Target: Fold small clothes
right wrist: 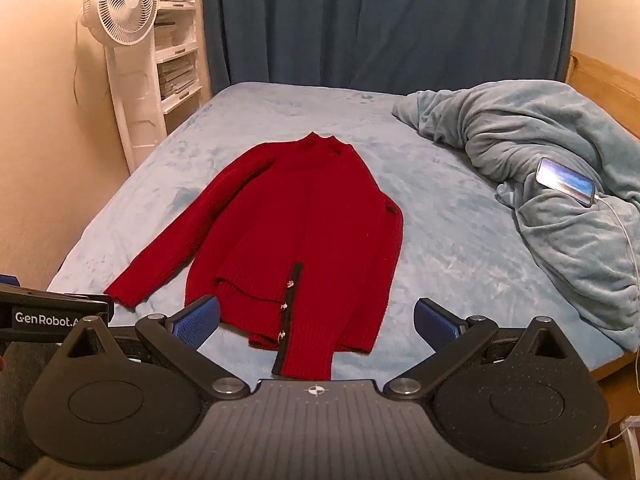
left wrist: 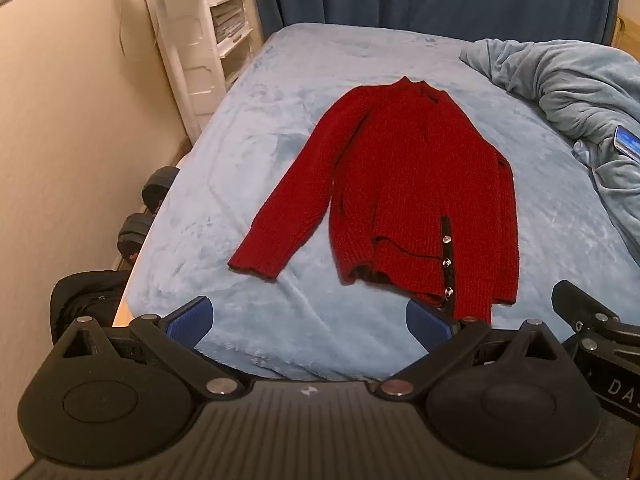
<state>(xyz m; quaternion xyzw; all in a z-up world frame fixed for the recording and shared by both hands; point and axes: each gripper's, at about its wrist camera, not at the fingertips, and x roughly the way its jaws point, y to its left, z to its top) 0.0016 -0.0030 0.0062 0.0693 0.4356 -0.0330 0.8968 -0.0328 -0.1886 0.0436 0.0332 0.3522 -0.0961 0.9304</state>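
Nearest the cameras, the left gripper [left wrist: 308, 320] and the right gripper [right wrist: 316, 322] both hang above the near edge of the bed [right wrist: 460, 240], jaws spread wide and empty, blue pads clear of any cloth. Just beyond them lies the red sweater [right wrist: 304, 224], spread on the pale blue bedcover with its hem toward the grippers and its collar pointing away toward the curtain [right wrist: 380, 20]. One sleeve [right wrist: 168, 248] lies stretched out at an angle on the left side of the picture; the other appears already folded in along the body, and a black-edged strip with small shiny buttons [right wrist: 285, 306] runs up from the hem. It looks like a thick, ribbed knit: soft, floppy and fairly light, likely to sag and stretch if lifted by a single point, and likely to cling a little to the fleecy cover. The outstretched cuff and the shoulder above it look like sensible places to pinch, away from the buttons. Farther right a rumpled blanket [right wrist: 540, 148] carries a phone [right wrist: 566, 182], and a white fan [right wrist: 120, 8] stands at the back left.
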